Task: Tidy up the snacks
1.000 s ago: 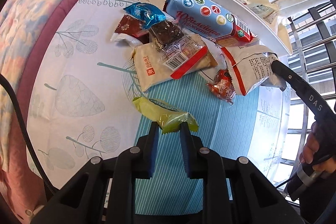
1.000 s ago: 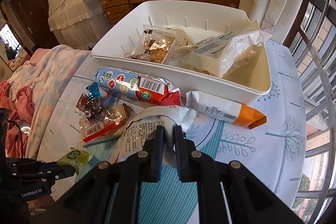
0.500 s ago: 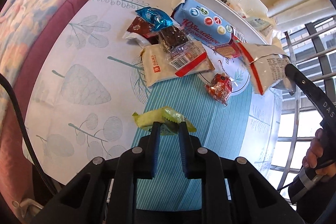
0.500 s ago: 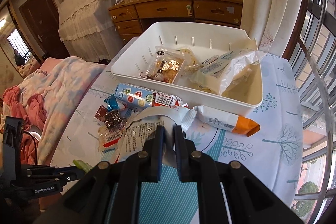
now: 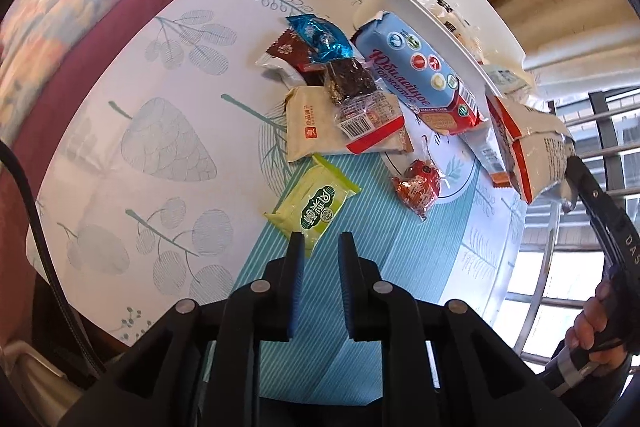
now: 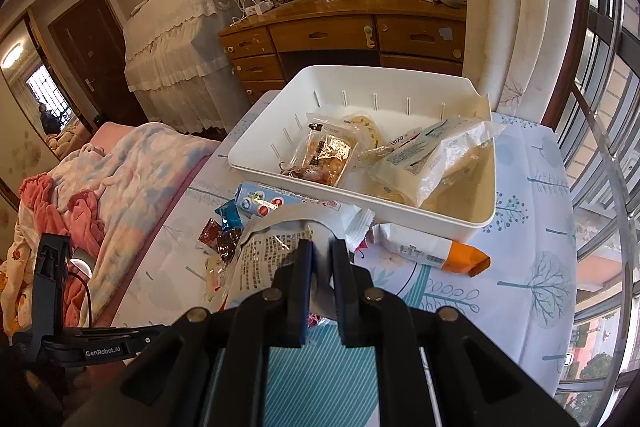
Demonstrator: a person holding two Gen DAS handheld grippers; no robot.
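The right claw (image 6: 321, 247) was clenched on the edge of a white snack bag (image 6: 268, 259), lifted clear of the table (image 6: 532, 227), with the white bin (image 6: 440, 223) lying straight ahead and just beyond it, so the right hand was the nearer one for the drop. The left claw (image 5: 320, 247) hung released, gripping nothing, over the green packet (image 5: 314, 205), which lay flat on the table just ahead of its fingertips, long axis slanting up to the right toward the pile.
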